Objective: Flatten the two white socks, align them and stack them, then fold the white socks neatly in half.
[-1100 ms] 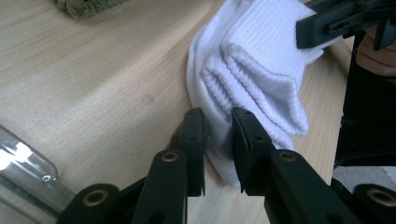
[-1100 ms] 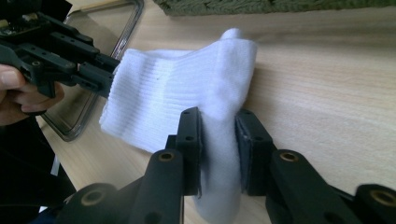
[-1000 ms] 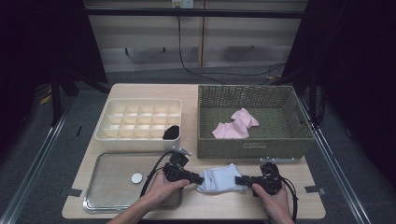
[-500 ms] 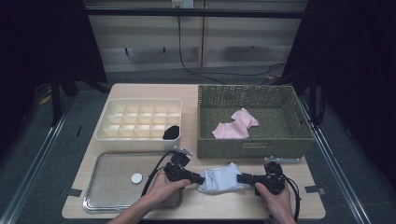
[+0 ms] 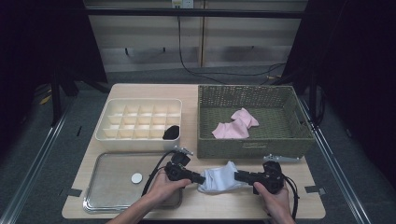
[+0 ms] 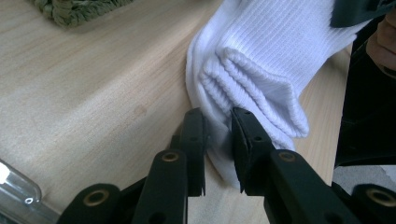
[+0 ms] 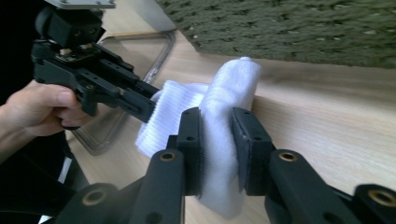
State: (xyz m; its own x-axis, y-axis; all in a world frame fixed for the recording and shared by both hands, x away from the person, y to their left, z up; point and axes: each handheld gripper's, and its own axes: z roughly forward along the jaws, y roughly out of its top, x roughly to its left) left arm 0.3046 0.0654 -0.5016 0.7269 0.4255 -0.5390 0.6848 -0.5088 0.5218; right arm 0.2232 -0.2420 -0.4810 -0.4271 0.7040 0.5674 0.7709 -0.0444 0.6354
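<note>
A white sock lies bunched on the near edge of the table, just in front of the woven basket. The left gripper pinches its left end, jaws closed on a fold of ribbed cloth. The right gripper clamps the right end, cloth squeezed between its jaws. A metal tray sits to the left.

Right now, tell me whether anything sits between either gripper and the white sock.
Nothing visible does. The left gripper has its jaws closed on one edge of the white sock, and the right gripper clamps its other end, on the table.
</note>
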